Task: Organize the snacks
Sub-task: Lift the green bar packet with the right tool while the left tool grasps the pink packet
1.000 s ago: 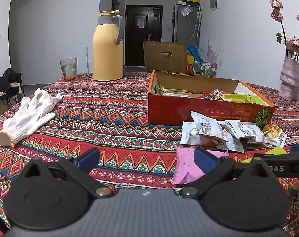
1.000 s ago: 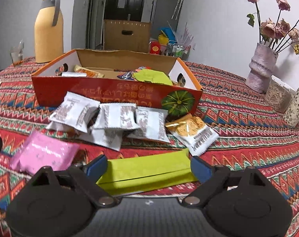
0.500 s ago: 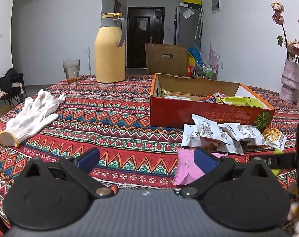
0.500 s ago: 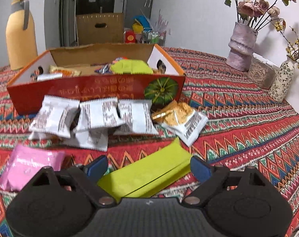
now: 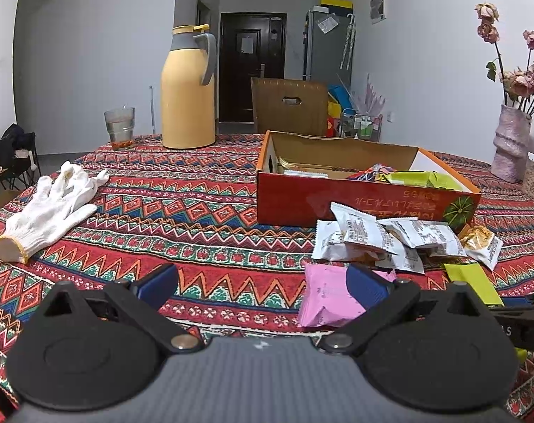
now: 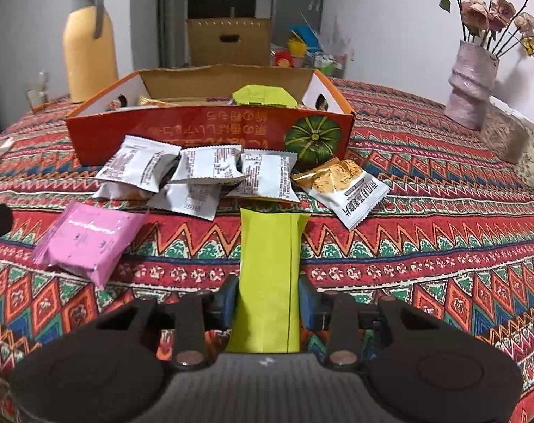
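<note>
A: Right claw status?

B: My right gripper (image 6: 267, 303) is clamped on the green snack bar (image 6: 268, 268), a blue pad on each long side. A second ago those jaws stood wide with the bar lying crosswise between them; now it points lengthwise away from me, toward the orange box (image 6: 210, 130).

A: Where on the table?

B: Near edge of the patterned tablecloth (image 6: 425, 246), in front of the box. White packets (image 6: 196, 176) lie between bar and box, pink packet (image 6: 87, 243) to its left.

A: Left claw?

B: My left gripper (image 5: 263, 282) is wide open, empty, unchanged. Pink packet (image 5: 332, 298) sits behind its right finger; contact unclear.
</note>
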`<action>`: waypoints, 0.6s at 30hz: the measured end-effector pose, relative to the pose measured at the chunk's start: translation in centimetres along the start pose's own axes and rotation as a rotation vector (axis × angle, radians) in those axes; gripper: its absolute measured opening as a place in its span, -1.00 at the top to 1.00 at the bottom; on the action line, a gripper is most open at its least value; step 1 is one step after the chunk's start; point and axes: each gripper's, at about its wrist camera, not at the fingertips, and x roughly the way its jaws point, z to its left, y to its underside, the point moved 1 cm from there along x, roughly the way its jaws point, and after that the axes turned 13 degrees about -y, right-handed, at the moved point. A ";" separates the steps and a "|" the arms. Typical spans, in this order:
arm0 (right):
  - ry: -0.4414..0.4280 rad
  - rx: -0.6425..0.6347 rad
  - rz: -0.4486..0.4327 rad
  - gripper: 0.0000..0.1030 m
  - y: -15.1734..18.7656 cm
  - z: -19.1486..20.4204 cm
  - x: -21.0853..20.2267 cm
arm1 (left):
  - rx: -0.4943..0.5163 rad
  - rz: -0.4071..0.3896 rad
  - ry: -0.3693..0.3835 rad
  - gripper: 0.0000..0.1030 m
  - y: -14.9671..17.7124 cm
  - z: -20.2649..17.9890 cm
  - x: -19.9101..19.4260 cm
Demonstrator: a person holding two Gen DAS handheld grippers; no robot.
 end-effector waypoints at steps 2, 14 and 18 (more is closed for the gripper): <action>-0.006 0.003 -0.022 0.34 0.2 -0.4 -0.3 | 0.007 -0.003 0.003 -1.00 0.0 -0.3 -0.2; -0.010 -0.037 -0.045 0.34 0.7 -0.7 0.0 | 0.071 -0.017 0.038 -1.00 -0.3 -3.4 -1.3; -0.028 -0.023 -0.067 0.35 0.8 -1.2 -0.5 | 0.083 -0.004 0.039 -1.00 -0.5 -4.1 -1.1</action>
